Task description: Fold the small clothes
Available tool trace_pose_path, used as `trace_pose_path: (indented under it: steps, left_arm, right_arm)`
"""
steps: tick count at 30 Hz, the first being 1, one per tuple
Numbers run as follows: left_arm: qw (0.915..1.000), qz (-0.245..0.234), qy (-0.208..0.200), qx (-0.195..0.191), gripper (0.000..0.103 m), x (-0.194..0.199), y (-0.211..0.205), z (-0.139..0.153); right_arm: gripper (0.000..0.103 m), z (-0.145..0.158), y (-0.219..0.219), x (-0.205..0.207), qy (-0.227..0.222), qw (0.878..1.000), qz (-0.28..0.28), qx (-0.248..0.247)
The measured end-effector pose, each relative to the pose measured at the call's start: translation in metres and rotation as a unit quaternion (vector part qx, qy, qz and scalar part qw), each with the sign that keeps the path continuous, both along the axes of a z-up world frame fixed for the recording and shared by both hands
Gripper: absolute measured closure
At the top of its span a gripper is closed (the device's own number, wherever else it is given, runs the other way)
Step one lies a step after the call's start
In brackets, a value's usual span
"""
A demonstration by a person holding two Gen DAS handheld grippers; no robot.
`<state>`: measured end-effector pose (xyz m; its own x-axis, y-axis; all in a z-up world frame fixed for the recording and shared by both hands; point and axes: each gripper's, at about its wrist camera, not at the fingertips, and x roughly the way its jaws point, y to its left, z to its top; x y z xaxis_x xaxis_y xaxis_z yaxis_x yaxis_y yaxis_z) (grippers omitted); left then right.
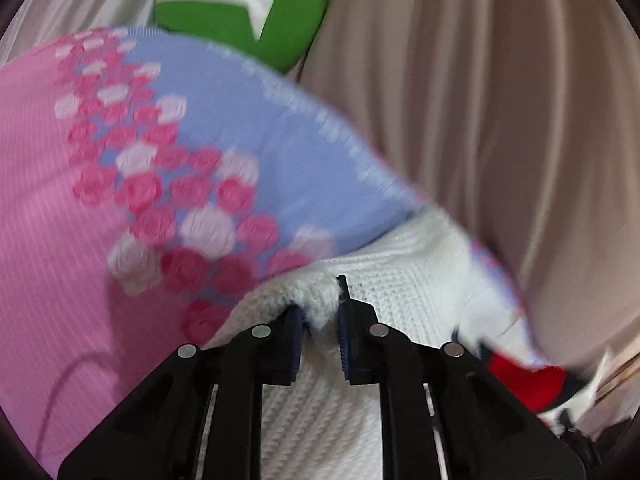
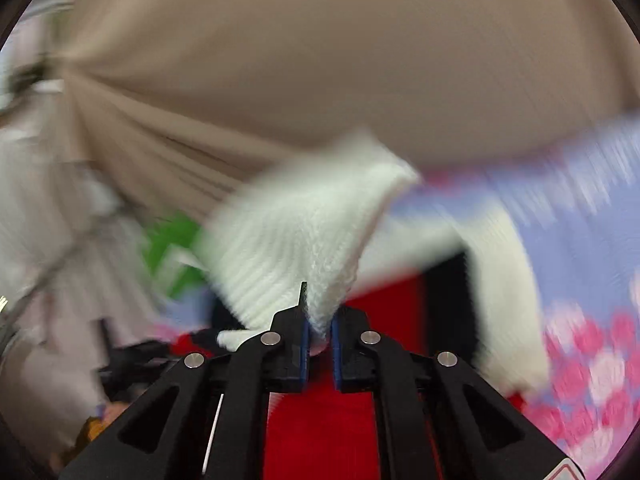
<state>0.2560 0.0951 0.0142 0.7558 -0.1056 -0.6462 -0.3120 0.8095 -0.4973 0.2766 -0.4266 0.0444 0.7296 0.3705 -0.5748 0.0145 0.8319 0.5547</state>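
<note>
Over the beige sheet (image 2: 320,60), both grippers, left (image 1: 320,312) and right (image 2: 318,320), pinch the white knit sock (image 2: 304,232); keep it taut while folding.

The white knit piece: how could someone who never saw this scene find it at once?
Start at the beige sheet, then the pink and blue flowered cloth lying on it. The white knit lies at that cloth's near edge, pinched by both grippers; only it is plain white and ribbed.
</note>
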Motion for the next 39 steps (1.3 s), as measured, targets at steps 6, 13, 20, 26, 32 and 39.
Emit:
trace_pose_path:
  steps: [6, 13, 20, 26, 32, 39]
  left_arm:
    - [0.9996, -0.010, -0.004, 0.027, 0.087, 0.000, -0.010, -0.011]
    - [0.9995, -0.016, -0.013, 0.022, 0.084, -0.003, 0.006, -0.007]
    - [0.9996, -0.016, -0.023, 0.009, 0.082, -0.010, 0.012, -0.005]
    - [0.9990, -0.013, -0.042, -0.009, 0.082, -0.018, 0.017, -0.006]
    - [0.9981, -0.006, -0.051, -0.033, 0.081, -0.024, 0.023, -0.007]
    - [0.9981, -0.009, -0.046, -0.041, 0.080, -0.022, 0.026, -0.011]
  right_arm:
    - [0.088, -0.015, -0.022, -0.013, 0.026, 0.999, -0.035, 0.019]
    - [0.052, 0.057, 0.002, -0.057, -0.089, 0.987, -0.109, -0.081]
    - [0.050, 0.064, 0.144, 0.045, -0.064, 0.980, 0.168, -0.083]
    - [0.049, 0.017, 0.233, 0.119, -0.007, 0.967, 0.214, -0.141]
    - [0.095, 0.055, 0.290, 0.136, -0.081, 0.961, 0.235, -0.120]
    - [0.085, 0.043, 0.355, 0.152, -0.064, 0.937, 0.246, -0.241]
